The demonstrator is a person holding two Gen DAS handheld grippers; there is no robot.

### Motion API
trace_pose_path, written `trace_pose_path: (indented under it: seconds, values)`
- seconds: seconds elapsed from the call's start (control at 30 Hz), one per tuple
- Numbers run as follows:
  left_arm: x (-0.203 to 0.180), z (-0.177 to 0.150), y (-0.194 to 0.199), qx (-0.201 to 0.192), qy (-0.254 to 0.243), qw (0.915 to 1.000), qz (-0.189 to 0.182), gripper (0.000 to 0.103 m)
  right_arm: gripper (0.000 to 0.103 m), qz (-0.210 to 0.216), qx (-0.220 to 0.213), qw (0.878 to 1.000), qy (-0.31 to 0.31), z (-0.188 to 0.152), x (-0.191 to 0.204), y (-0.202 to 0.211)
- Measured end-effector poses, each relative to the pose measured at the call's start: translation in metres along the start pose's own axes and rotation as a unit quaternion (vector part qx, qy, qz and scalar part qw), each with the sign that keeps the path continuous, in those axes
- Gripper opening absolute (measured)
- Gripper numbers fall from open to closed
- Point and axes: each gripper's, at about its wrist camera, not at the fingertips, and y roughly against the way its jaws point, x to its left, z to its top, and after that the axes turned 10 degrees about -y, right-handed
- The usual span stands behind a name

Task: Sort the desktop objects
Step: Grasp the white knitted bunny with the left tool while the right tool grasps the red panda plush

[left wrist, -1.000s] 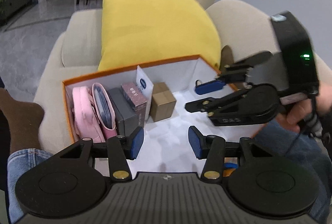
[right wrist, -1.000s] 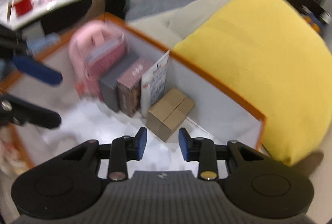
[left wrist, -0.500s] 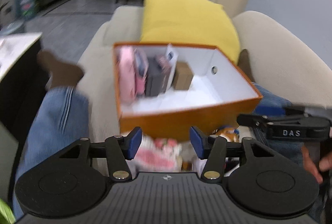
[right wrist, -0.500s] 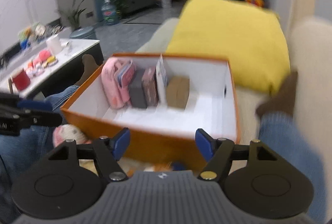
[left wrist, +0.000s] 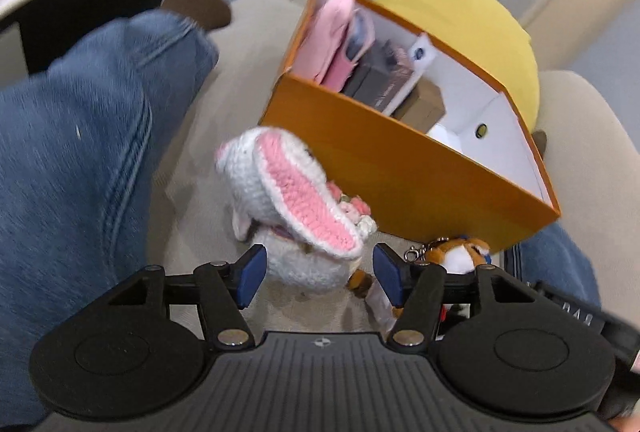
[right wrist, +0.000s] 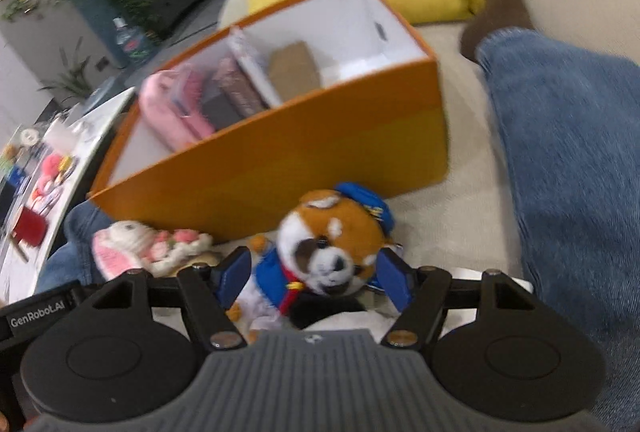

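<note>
A crocheted white-and-pink bunny (left wrist: 292, 208) lies on the beige sofa in front of an orange box (left wrist: 400, 168). My left gripper (left wrist: 318, 274) is open with its fingers on either side of the bunny's body. A red-panda plush (right wrist: 332, 248) with a blue cap lies beside the bunny; it also shows in the left wrist view (left wrist: 458, 252). My right gripper (right wrist: 312, 282) is open and straddles the plush's head. The bunny shows at the left of the right wrist view (right wrist: 132, 244). The box (right wrist: 280, 148) holds a pink pouch (right wrist: 172, 112), small boxes and a brown carton (right wrist: 294, 70).
The person's jeans-clad legs (left wrist: 80, 136) (right wrist: 568, 160) flank the box and toys. A yellow cushion (left wrist: 460, 4) lies behind the box. A low table (right wrist: 44, 168) with small items stands at the left.
Both grippers pulled back out of the box and dropped down in front of it. The left now straddles the bunny and the right now straddles the red-panda plush.
</note>
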Motion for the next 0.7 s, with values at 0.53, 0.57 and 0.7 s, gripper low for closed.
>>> trace_pose_path:
  seconds: [0.53, 0.57, 0.7]
  values:
    - [0.005, 0.014, -0.036, 0.006, 0.030, 0.9995, 0.005, 0.079, 0.072, 0.040, 0.041, 0.997, -0.051, 0.004, -0.020, -0.046]
    - [0.004, 0.013, -0.036, 0.003, 0.025, 0.9997, 0.006, 0.078, 0.071, 0.042, 0.038, 0.997, -0.049, 0.004, -0.021, -0.046]
    - [0.002, 0.010, -0.030, -0.002, 0.010, 0.9999, 0.006, 0.070, 0.064, 0.052, 0.030, 0.997, -0.049, 0.001, -0.026, -0.042]
